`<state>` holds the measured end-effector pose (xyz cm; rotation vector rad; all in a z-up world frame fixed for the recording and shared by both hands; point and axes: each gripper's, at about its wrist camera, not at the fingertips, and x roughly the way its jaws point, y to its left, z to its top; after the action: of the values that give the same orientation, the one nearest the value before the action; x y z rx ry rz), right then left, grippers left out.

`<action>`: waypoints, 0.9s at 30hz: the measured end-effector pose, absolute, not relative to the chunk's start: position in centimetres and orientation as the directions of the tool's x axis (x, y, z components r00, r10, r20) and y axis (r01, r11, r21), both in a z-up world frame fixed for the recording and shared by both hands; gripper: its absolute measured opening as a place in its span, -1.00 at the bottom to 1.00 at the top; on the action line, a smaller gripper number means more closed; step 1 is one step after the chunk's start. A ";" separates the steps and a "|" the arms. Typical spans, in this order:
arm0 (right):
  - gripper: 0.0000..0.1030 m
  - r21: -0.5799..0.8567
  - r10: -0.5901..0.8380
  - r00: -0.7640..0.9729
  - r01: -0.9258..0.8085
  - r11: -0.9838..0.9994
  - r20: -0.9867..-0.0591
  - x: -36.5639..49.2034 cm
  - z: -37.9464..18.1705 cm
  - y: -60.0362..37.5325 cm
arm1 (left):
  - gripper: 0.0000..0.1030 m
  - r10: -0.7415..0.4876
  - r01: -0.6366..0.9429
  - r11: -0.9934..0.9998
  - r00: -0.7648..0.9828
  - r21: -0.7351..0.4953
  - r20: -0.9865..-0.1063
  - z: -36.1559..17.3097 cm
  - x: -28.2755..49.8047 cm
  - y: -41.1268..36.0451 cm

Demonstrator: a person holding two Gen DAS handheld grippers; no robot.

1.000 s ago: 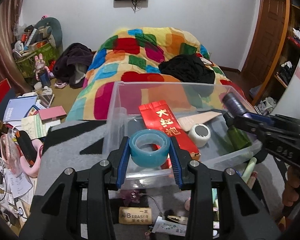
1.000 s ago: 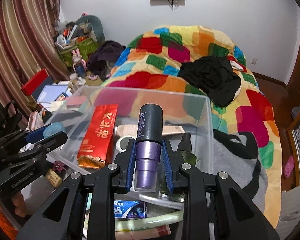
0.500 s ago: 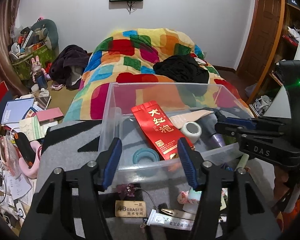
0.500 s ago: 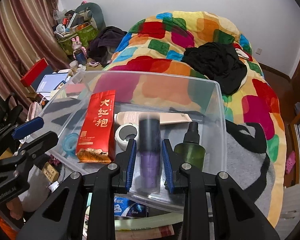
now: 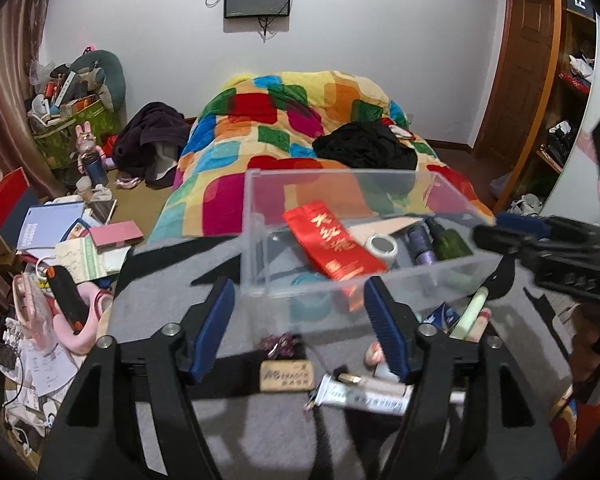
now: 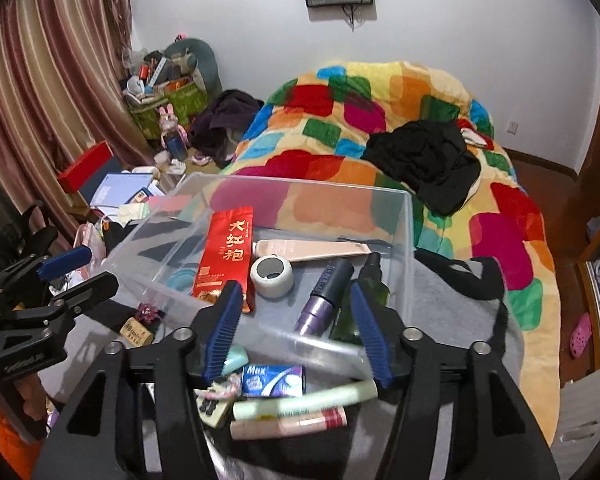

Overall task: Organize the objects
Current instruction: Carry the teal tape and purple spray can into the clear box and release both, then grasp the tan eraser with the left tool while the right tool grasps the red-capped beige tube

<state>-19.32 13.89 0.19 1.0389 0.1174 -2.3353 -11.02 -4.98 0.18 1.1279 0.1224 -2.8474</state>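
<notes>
A clear plastic bin point(image 5: 364, 280) point(image 6: 406, 240) sits on a grey blanket. Inside lie a red tea packet point(image 6: 226, 256) point(image 5: 332, 246), a white tape roll point(image 6: 271, 275) point(image 5: 382, 246), a purple bottle point(image 6: 324, 298) point(image 5: 420, 246), a green spray bottle point(image 6: 366, 276) point(image 5: 452, 240), a beige tube point(image 6: 312, 249) and a blue tape roll point(image 5: 310, 300) point(image 6: 182, 276). My left gripper point(image 5: 300, 322) hangs before the bin's near wall, its jaws opening with nothing between them. My right gripper point(image 6: 296, 328) is over the bin's near edge, jaws opening, the purple bottle lying free beyond them.
In front of the bin lie an eraser box point(image 5: 286, 376), a white tube point(image 5: 364, 398), a blue packet point(image 6: 272, 380), a green tube point(image 6: 304, 398) and a pink-capped tube point(image 6: 288, 424). Books and clutter crowd the left side point(image 5: 60, 240). The quilted bed point(image 6: 380, 120) lies beyond.
Both grippers let go: the blue tape roll and the purple bottle dropped into the bin. Both jaws spread wide and the grippers pulled back from the bin.
</notes>
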 end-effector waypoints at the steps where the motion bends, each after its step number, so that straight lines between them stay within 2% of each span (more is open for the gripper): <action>1: 0.13 0.148 -0.469 -0.536 0.535 -0.832 -0.702 -19.0 0.2 14.1 | 0.39 -0.046 0.106 -0.993 -0.721 -0.044 -0.691 -0.1 -10.7 -5.2; 9: 0.30 0.172 -0.436 -0.520 0.479 -0.861 -0.734 -17.1 -2.5 16.8 | 0.39 -0.052 0.135 -0.990 -0.648 -0.048 -0.760 -3.4 -9.6 -6.9; 18: 0.30 0.294 -0.453 -0.372 0.411 -0.863 -0.810 -17.4 -7.5 17.1 | 0.39 -0.040 0.141 -0.989 -0.576 -0.051 -0.816 -6.2 -9.4 -7.2; 25: 0.34 0.223 -0.413 -0.401 0.440 -0.870 -0.818 -16.1 -8.0 15.8 | 0.39 -0.045 0.128 -0.991 -0.570 -0.035 -0.821 -6.6 -10.6 -6.3; 27: 0.28 0.219 -0.415 -0.403 0.449 -0.866 -0.816 -15.7 -8.0 16.3 | 0.37 -0.062 0.131 -0.991 -0.567 -0.016 -0.822 -6.8 -10.5 -6.2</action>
<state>-15.69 16.26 -7.98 1.3061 0.0471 -2.2707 -10.53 -6.17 -6.83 1.4038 0.1135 -2.6854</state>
